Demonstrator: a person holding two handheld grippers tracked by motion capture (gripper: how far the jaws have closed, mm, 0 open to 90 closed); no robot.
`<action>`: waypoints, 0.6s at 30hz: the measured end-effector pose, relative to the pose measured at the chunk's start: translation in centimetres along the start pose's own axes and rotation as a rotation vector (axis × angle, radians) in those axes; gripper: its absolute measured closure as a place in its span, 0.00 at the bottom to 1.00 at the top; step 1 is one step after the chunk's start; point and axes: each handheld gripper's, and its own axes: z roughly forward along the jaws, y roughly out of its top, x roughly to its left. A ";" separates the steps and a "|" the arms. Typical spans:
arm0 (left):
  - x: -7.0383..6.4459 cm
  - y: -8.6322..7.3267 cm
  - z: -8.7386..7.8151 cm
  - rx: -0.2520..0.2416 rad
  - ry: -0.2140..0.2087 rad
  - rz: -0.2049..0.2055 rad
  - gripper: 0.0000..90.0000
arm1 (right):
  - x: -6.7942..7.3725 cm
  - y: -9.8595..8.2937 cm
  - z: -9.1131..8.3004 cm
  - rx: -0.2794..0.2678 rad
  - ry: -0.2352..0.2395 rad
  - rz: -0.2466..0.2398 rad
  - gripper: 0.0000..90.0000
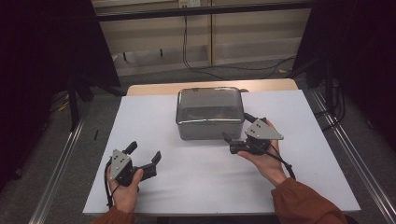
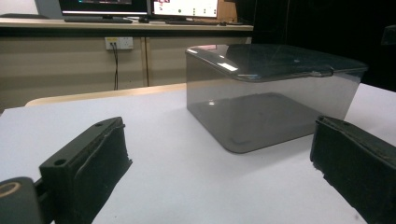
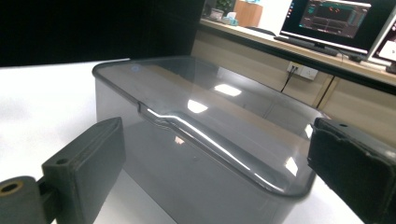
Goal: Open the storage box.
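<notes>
I see the lidded grey box [image 1: 210,113] at twelve o'clock on the white table [image 1: 187,177]. My right gripper [image 1: 238,136] sits at its four o'clock corner, jaws spread and empty. My left gripper [image 1: 144,153] waits at seven o'clock, jaws apart, bare table between it and the box

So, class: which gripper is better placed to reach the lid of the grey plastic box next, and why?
Probably the right. The right gripper sits open beside the lidded box, its jaws spread towards the lid's edge. The left gripper, also open, rests farther back on the white table.
</notes>
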 end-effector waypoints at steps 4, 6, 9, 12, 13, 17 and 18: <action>0.0 0.0 0.0 -0.003 0.001 0.001 0.04 | 0.4 0.3 0.5 0.009 0.006 -0.053 0.04; 0.0 0.0 0.0 -0.001 0.002 -0.002 0.04 | 0.6 0.5 0.6 0.009 0.001 -0.103 0.04; 0.1 0.0 0.0 0.001 0.004 -0.003 0.04 | 1.1 0.6 0.7 0.018 0.001 -0.162 0.05; 0.0 0.0 0.0 0.001 0.004 -0.003 0.04 | 1.3 0.7 0.9 0.020 -0.004 -0.209 0.05; 0.0 0.0 0.0 0.003 0.004 0.001 0.04 | 1.5 0.8 1.0 0.022 -0.001 -0.226 0.05; 0.1 0.0 0.0 0.007 0.008 0.002 0.04 | 2.1 1.0 1.5 0.016 -0.001 -0.297 0.05; 0.1 0.0 0.0 0.008 0.008 0.004 0.04 | 2.3 1.0 1.7 0.019 -0.002 -0.331 0.05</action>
